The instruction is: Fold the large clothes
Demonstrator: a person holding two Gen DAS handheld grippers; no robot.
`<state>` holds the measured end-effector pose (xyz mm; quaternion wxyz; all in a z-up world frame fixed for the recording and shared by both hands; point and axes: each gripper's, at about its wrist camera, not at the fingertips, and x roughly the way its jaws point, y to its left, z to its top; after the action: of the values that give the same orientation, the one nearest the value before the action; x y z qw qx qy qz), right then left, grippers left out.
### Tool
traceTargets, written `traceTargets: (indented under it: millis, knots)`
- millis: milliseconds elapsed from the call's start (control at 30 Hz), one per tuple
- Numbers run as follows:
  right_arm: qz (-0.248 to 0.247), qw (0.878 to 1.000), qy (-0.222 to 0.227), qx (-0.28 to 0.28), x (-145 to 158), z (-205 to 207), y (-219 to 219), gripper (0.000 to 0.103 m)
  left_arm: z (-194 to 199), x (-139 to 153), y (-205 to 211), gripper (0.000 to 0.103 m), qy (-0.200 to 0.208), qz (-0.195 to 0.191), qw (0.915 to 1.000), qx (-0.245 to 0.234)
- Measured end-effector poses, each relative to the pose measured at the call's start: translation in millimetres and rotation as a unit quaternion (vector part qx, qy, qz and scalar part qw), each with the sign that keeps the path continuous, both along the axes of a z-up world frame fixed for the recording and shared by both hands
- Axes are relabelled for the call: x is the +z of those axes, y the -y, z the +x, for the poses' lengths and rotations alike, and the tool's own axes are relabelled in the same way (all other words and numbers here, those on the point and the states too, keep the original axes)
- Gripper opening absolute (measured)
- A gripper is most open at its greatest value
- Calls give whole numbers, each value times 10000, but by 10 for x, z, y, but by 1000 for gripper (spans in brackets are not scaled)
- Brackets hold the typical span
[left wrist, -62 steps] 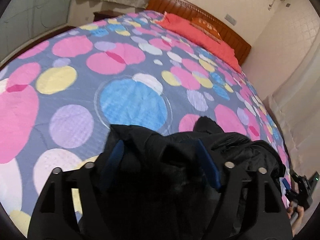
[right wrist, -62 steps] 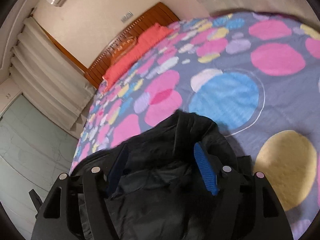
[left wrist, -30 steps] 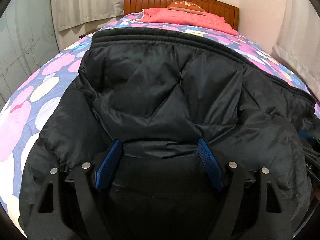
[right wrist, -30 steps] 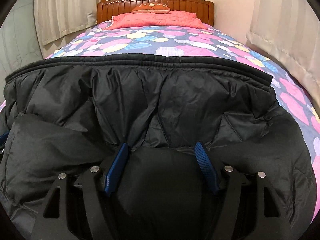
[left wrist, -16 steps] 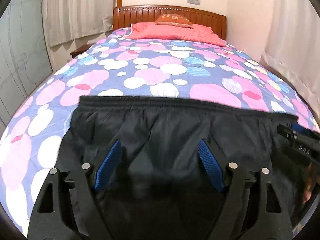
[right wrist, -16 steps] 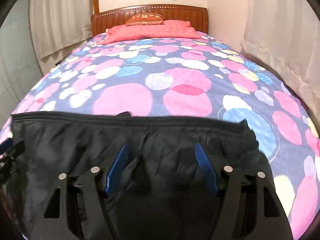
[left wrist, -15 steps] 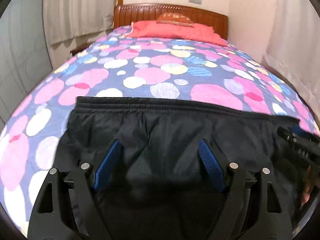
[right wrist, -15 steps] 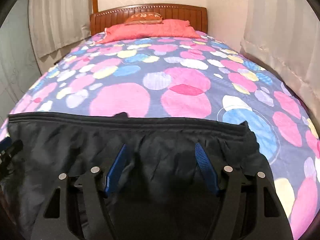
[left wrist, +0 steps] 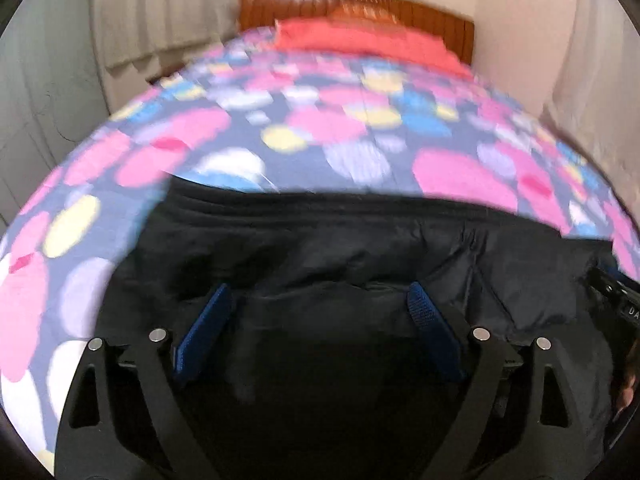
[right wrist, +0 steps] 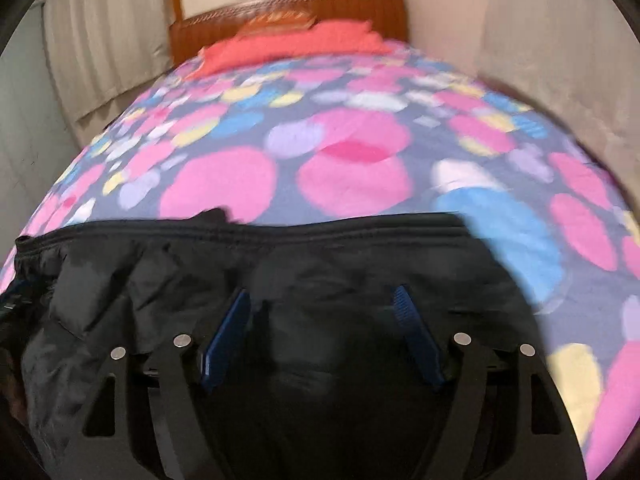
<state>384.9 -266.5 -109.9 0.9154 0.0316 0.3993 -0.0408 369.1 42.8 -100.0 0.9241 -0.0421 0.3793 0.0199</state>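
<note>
A black quilted puffer jacket [left wrist: 360, 248] lies spread across the near end of the bed with the dotted pink, blue and yellow quilt [left wrist: 320, 136], its ribbed hem edge running straight across the quilt on the side toward the carved wooden headboard [left wrist: 360, 0]. A coral-red pillow [right wrist: 296, 46] sits just below that headboard, well apart from the jacket.

The left gripper [left wrist: 320, 320] stands with its blue-padded fingers [left wrist: 204, 332] wide apart, bulky jacket fabric filling the space between them; whether the pads actually pinch that fabric I cannot tell, as both views are blurred. The right gripper [right wrist: 324, 322] looks the same: blue pads spread wide, dark cloth bunched between and under them. At the right edge of the left view a dark tool body shows over the jacket, probably the other gripper.

The step in hand appears to be laying the jacket flat and squaring it on the quilt before the first fold. The next move likely calls for smoothing the puckers below the hem, then a grip on one side or sleeve, carried across the body toward the middle.
</note>
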Motion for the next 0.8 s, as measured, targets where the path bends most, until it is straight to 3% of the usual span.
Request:
traceTargets:
  millis: [33,100,133,300,500,633,800]
  knots:
    - [-103,9998,-93,-119,-61,12,54,73,-3,-16,-80,89,33,21,9999,128]
    - [87,9982,-581,-112,-308,137,154,77,146,-244,-189,90,-625,8,9978,216]
    - [296,9978,-585,-108,-334,161,201,77,200,-316,-231,90,-817,-163,9964,152]
    - [432,9984,-358,-80,-86,-138,251,77,-58,-123,-330,90,-590,-484,9970,82]
    - [764,9963,26,-381,92,-1112,657,77,-872,67,-753,90,-224,-1032,9940,301]
    - [1238,9889,37,-826,1,-1715,969,77,-1466,29,-1088,91,-147,-1443,9876,598]
    - [1821,9784,-247,-950,-274,-1933,1000,77,-1798,-270,-1209,91,-423,-2140,9729,765]
